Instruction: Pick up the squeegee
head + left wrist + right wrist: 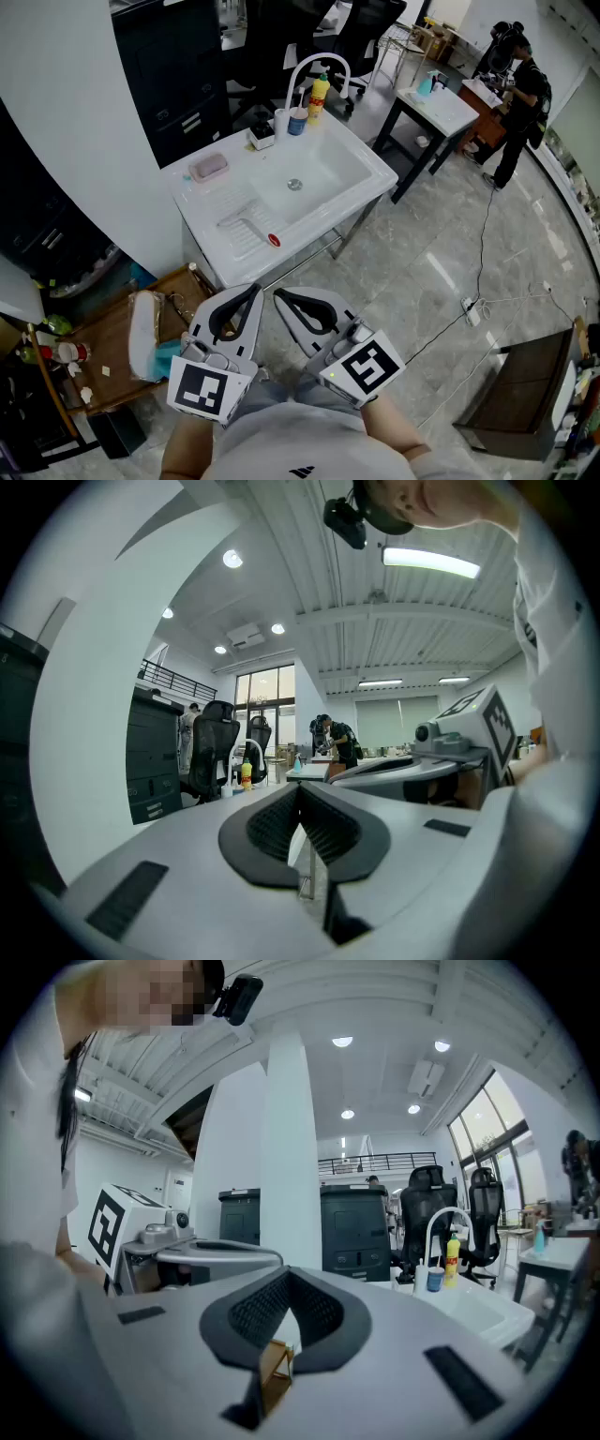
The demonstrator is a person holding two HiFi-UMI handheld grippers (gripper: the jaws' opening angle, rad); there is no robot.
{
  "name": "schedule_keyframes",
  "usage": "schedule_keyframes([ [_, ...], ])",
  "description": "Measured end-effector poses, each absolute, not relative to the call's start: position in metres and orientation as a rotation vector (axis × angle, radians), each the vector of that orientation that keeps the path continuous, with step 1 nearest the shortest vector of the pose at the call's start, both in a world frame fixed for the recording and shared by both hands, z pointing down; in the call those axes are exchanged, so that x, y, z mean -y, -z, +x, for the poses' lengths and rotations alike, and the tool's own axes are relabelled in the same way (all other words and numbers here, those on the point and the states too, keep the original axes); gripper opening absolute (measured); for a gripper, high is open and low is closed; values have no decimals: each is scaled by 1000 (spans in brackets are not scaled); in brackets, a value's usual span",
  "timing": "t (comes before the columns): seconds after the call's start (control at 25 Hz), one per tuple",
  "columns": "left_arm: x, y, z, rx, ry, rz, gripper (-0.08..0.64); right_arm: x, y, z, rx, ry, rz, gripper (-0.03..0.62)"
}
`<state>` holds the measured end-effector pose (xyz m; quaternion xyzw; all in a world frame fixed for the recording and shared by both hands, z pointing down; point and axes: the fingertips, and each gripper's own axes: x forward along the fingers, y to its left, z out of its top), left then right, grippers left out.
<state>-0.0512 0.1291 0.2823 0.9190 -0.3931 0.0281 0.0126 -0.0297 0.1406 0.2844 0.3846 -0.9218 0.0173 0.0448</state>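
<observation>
A pale squeegee [244, 228] with a red end lies flat on the drainboard of the white sink unit [375, 178], left of the basin. Both grippers are held side by side close to my body, well short of the sink's front edge. My left gripper [255, 289] has its black pads closed tip to tip with nothing between them, as the left gripper view [300, 795] also shows. My right gripper [278, 295] is likewise shut and empty [286, 1280]. Both point level toward the sink, and neither touches the squeegee.
On the sink's back rim stand a curved white faucet [317, 66], a yellow bottle [320, 95], a cup [297, 121] and a pink soap dish [209, 168]. A low wooden stand [112, 352] with cloths is at left. A second table [441, 111], a person [517, 103] and a floor cable [487, 300] lie to the right.
</observation>
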Motion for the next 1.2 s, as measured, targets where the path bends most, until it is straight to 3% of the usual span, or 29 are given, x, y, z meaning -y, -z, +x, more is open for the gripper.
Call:
schedule_keyframes([
  [1.2,-109,-295,-62,1144,-88,2885,12,-120,-307,-33,2693,-137,1320,9],
])
